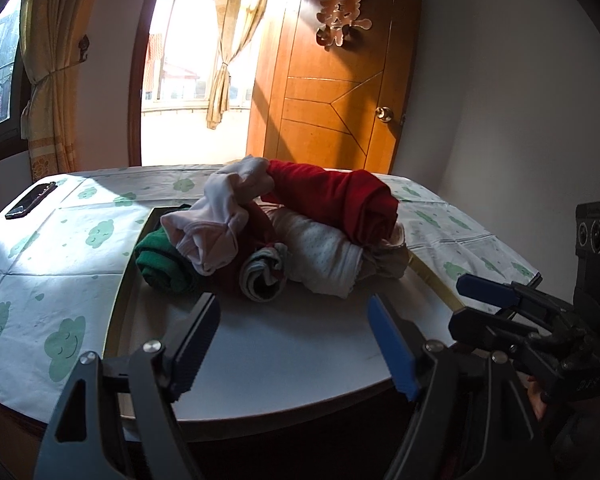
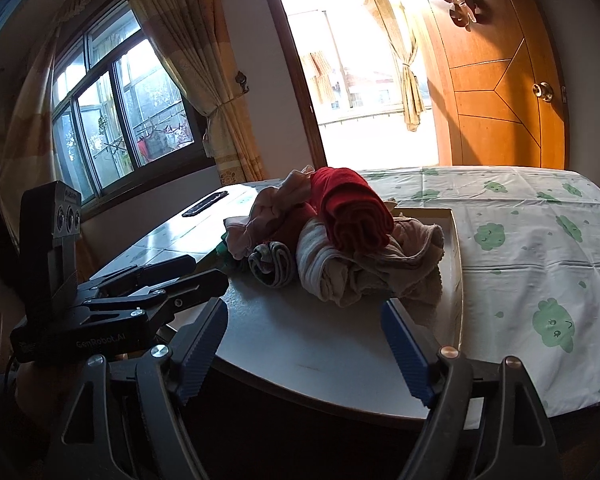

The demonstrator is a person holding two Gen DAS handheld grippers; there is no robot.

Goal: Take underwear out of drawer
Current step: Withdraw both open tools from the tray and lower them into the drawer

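Note:
A shallow white drawer [image 1: 284, 356] lies open in front of me, set into a top covered by a cloud-print cloth [image 1: 52, 264]. At its far end is a heap of rolled underwear: a red roll [image 1: 340, 196] on top, a pink piece [image 1: 216, 224], a green roll [image 1: 160, 264], a grey striped roll [image 1: 264, 272] and a white dotted roll [image 1: 324, 260]. My left gripper [image 1: 292, 314] hovers open over the bare drawer floor, short of the heap. My right gripper [image 2: 304, 314] is open too, just before the beige piece [image 2: 384, 272] and the red roll [image 2: 352, 212]. Neither holds anything.
A dark phone [image 1: 30, 200] lies on the cloth at the far left. Behind the top are an open wooden door [image 1: 332, 92], a bright doorway and a curtained window [image 2: 120, 112]. The drawer's raised rim [image 2: 456, 264] borders the heap on the right.

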